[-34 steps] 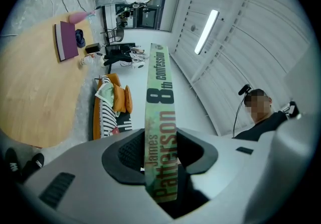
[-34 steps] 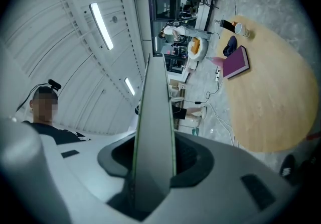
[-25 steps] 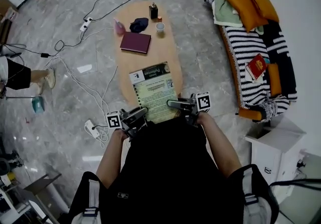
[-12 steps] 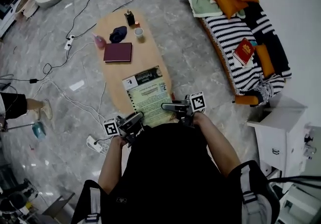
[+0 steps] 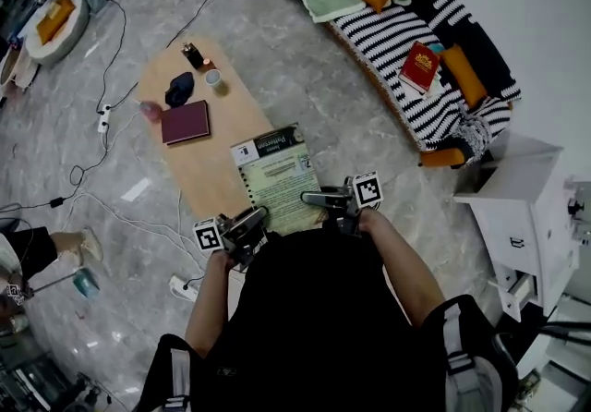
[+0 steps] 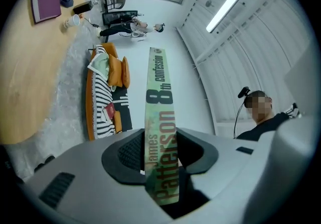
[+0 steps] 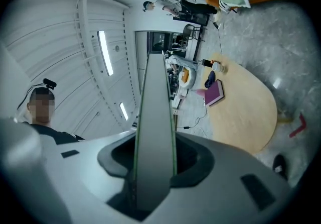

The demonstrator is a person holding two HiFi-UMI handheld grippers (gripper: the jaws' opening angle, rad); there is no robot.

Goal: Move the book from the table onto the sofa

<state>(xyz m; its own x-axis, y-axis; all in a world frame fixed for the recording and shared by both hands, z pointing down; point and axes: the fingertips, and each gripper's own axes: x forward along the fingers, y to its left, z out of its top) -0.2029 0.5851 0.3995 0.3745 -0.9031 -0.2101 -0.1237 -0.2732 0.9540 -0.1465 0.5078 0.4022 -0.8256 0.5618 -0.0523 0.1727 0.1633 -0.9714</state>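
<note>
**Book off the table's end, swinging toward the sofa**

The book [image 5: 277,177], a green paperback, is held flat between the two grippers. It now juts past the table's [image 5: 199,175] near right corner and hangs partly over the floor. A second ago it lay squarely over the table's near end.

The left gripper [image 5: 256,215] is clamped on the spine edge, jaws partway closed with the printed spine pressed between them. The right gripper [image 5: 312,199] pinches the opposite, page edge in the same way. Neither grip has altered over that second.

What has changed is the outlook. The table has slid off to the left. The sofa [image 5: 397,36], beyond the table's right side, has swung in from the picture's edge toward the top middle.

I read this as the person turning with the book toward the sofa. The pick-up looks finished and the carry is under way, so only the setting-down remains.

A red book [image 5: 420,66] already lies on the sofa's striped seat. A maroon book [image 5: 186,121] stays on the table, further from the person than the lifted one.
</note>
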